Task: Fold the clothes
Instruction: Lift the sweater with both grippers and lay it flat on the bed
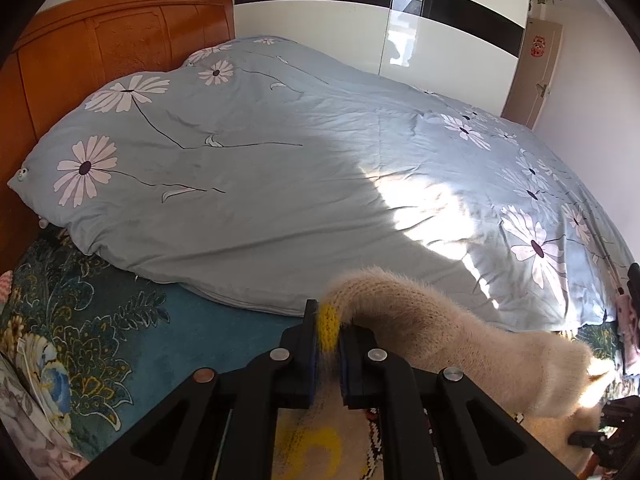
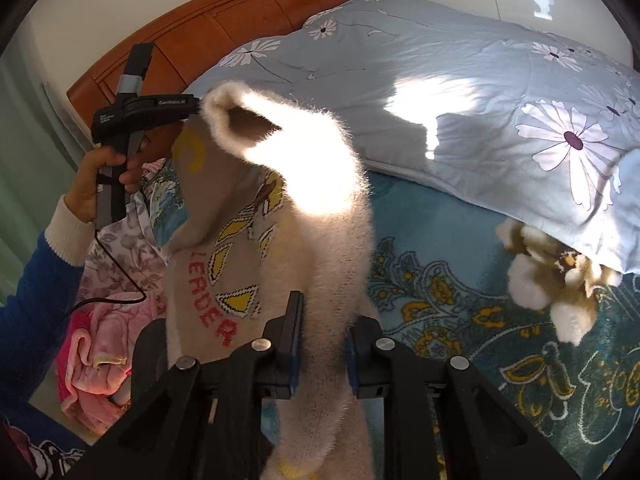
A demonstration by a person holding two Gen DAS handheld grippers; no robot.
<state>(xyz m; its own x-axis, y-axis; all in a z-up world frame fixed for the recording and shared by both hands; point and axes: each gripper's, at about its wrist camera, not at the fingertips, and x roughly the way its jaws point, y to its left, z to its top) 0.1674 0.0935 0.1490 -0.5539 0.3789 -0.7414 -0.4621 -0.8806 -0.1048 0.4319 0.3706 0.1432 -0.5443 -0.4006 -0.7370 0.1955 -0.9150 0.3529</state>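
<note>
Holding the fuzzy cream sweater (image 2: 276,240) up over the teal floral bedspread (image 2: 460,280) — left gripper (image 1: 328,334) clamped on a yellow-trimmed edge, right gripper (image 2: 322,344) closed on the sleeve side — with the blue daisy duvet (image 1: 280,168) behind, stuffed toy (image 2: 560,280) at its edge.

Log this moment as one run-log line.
stage: lifting | left gripper: shut on sweater | right gripper: shut on sweater | sweater: held above bed
</note>
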